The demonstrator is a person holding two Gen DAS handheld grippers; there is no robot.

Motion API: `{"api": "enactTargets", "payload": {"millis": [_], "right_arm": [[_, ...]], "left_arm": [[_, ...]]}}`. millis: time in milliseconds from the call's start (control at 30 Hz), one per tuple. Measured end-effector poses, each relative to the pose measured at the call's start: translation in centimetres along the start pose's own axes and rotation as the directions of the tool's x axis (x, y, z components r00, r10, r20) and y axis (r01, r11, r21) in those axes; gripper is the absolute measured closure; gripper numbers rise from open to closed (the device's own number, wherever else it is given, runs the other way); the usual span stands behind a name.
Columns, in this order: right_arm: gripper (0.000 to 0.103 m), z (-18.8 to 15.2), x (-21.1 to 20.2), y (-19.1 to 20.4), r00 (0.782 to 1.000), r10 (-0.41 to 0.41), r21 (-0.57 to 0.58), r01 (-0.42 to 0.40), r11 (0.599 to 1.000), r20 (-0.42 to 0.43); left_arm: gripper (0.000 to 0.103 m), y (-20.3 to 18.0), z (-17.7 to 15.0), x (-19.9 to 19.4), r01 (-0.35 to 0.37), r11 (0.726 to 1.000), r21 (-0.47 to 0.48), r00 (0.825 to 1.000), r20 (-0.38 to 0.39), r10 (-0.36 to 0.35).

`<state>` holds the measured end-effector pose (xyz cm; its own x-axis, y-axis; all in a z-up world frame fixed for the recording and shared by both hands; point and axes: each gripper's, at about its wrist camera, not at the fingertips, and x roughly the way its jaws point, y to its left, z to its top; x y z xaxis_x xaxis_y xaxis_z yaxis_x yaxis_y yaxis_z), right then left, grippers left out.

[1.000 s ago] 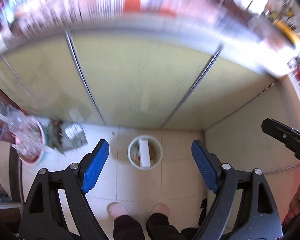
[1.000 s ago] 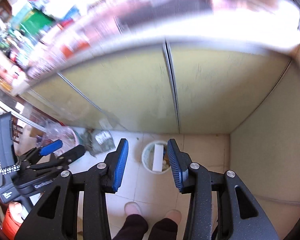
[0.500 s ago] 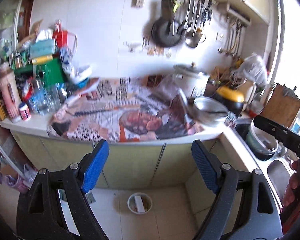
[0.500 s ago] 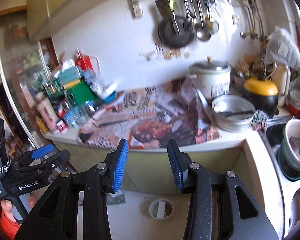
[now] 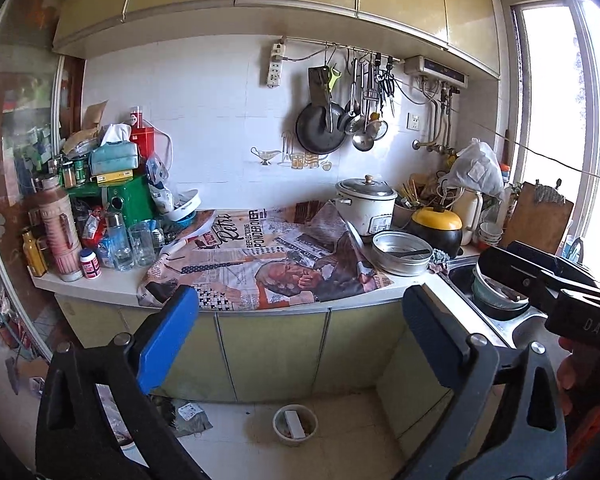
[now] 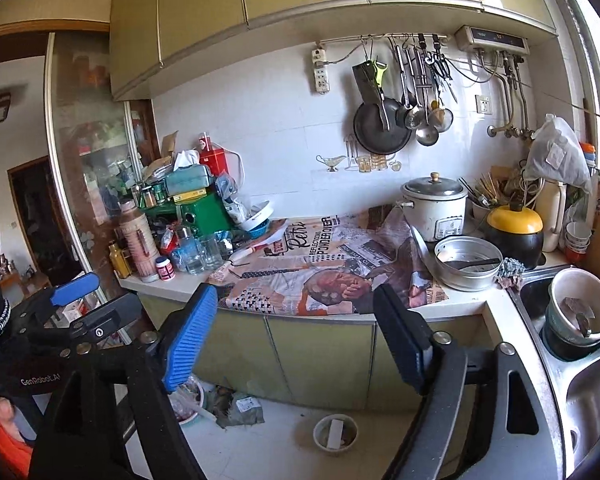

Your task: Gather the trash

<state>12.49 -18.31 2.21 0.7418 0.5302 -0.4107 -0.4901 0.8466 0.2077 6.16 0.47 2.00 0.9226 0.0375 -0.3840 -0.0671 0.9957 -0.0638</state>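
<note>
While both cameras showed only lower cupboard doors and floor a second ago, they now take in the whole kitchen wall; the view has lifted from the floor to the worktop (image 5: 112,286). Left hand-held gripper (image 5: 300,344): blue-padded jaws spreading wide, nothing between them; right hand-held gripper (image 6: 296,336): jaws also opening, far wider than a second ago, and likewise empty. A small white bin (image 5: 295,424) sits on the floor tiles below the cupboards, with a pale flat carton and scraps inside it; it looked large and close before and is now small and well below both grippers. Crumpled wrappers (image 6: 240,406) lie on the floor to the bin's left, near a pink bowl (image 6: 188,402). Printed newspaper (image 5: 268,264) covers the middle of the worktop; jars and glasses crowd its left end, a rice cooker (image 5: 366,210) and a metal pan (image 5: 402,252) stand at its right. Probably one drop into the bin is finished, and the search for the next piece of trash is turning to the worktop.
</note>
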Motion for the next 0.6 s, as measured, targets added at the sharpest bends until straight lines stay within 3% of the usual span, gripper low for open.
{"api": "enactTargets", "payload": {"millis": [67,600], "right_arm": [[0.016,-0.1,-0.6,0.5,1.000,-0.010,-0.005,0.010,1.000,0.011],[0.015,-0.9,-1.6,1.8,0.999,-0.033,-0.029,0.033,0.999,-0.007]], "left_arm": [[0.001,0.0,-0.3,-0.8,-0.002,1.000,0.002,1.000,0.007,0.002],[0.001,0.3,-0.8,-1.9,0.024,1.000,-0.005,1.000,0.013,-0.024]]}}
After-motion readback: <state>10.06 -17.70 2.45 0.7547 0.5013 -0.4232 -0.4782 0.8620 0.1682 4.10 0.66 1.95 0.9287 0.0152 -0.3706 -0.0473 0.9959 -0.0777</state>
